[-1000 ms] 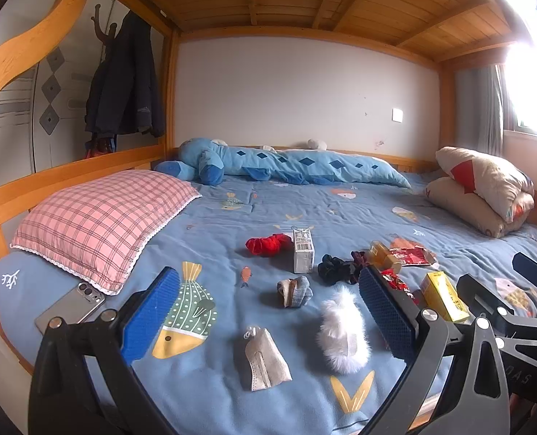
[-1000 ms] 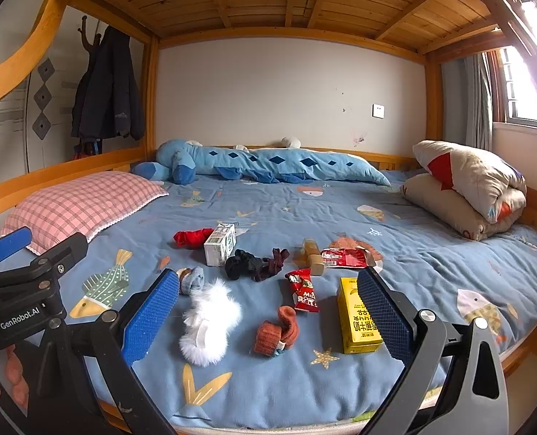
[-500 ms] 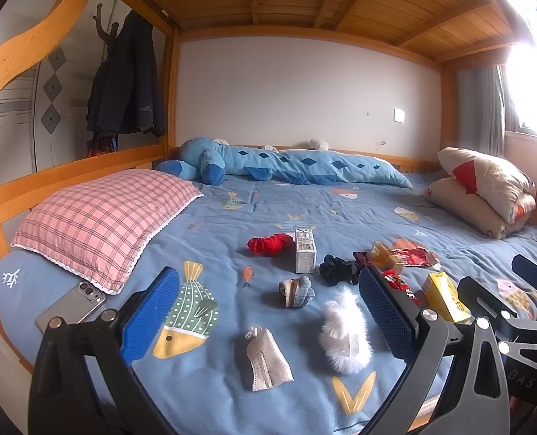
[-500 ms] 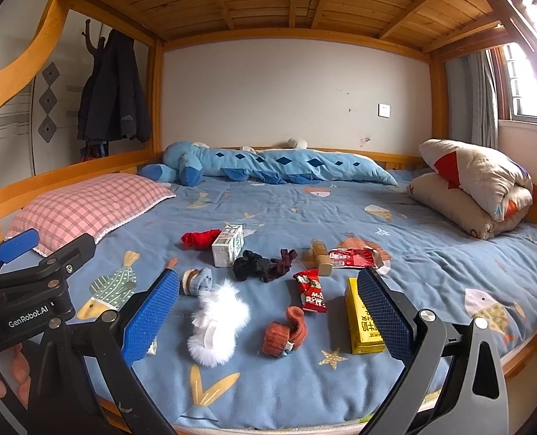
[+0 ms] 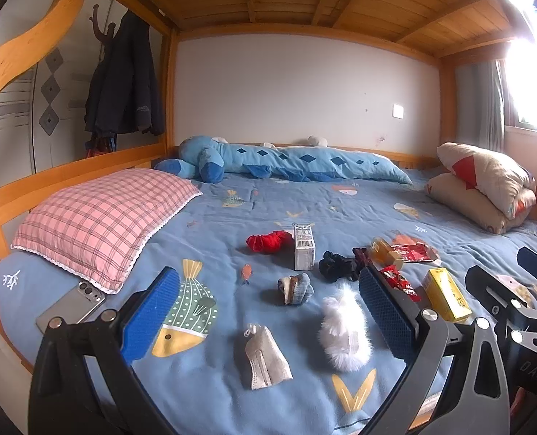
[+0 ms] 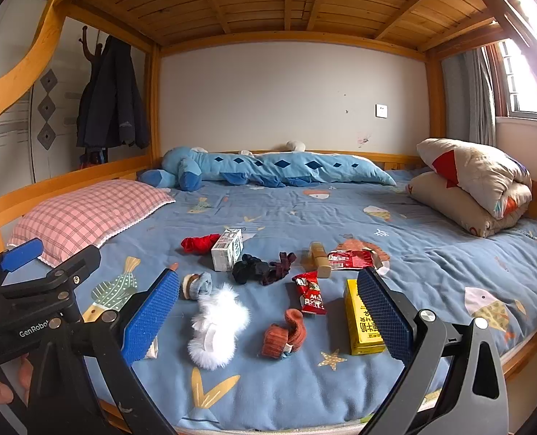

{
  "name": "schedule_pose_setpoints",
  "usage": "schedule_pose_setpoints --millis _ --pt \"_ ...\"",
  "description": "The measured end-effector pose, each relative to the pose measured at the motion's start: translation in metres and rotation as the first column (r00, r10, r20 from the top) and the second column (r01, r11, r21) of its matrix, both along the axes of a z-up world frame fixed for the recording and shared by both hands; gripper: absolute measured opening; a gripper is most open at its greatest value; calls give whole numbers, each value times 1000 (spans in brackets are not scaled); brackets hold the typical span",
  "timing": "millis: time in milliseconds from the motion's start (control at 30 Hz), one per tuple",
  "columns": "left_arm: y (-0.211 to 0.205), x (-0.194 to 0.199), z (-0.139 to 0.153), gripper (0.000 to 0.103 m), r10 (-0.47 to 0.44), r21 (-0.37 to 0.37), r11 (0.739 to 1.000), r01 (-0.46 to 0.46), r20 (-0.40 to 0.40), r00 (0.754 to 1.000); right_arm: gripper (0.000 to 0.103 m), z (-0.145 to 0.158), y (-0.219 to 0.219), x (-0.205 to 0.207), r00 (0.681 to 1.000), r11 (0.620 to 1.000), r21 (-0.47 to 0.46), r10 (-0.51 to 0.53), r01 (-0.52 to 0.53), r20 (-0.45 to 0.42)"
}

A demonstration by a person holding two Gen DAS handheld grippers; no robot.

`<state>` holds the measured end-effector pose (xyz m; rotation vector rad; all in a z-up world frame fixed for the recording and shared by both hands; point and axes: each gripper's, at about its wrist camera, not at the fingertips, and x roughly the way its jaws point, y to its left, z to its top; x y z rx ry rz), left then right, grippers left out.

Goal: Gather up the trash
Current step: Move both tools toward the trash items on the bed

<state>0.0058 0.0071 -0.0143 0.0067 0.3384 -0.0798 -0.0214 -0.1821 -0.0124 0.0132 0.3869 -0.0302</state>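
While both the left gripper point(image 5: 264, 320) and right gripper point(image 6: 268, 315) hover spread wide and empty, collection appears unstarted: yellow carton point(image 6: 362, 320), red wrapper point(image 6: 310, 293) and white carton point(image 6: 227, 249) all lie on the bed point(image 6: 431, 253).

Bed point(image 6: 431, 253): carried everything listed.
Pillow point(image 5: 101, 217): far left, phone point(image 5: 70, 306) just before it.
Long cushion point(image 6: 279, 170): along the back wall.
Folded quilt point(image 6: 475, 185): back right.
Small carton point(image 6: 226, 250): mid-bed, upright, a scrunchie point(image 6: 199, 243) touching its left.
Fluffy item point(image 6: 215, 326): before the carton, rolled sock point(image 6: 284, 333) to its right.
Drink box point(image 6: 360, 319): lying flat, right of the sock.
Snack wrapper point(image 6: 310, 293): between sock and carton, behind both sock and box.
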Motion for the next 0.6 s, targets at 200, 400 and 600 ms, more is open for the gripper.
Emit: schedule_pose_setpoints --millis 200,400,600 --pt "0 0 -1 99 0 1 1000 0 -3 1000 95 -1 1 1 1000 1000 -1 6 -6 -7" --pt "1 2 -2 99 8 -4 1000 -8 -10 1000 95 -2 2 1 1000 1000 -3 10 -10 -12" --pt "3 10 -11 99 20 -1 1000 -20 -53 998 95 -6 5 5 999 1000 -8 13 -13 -30"
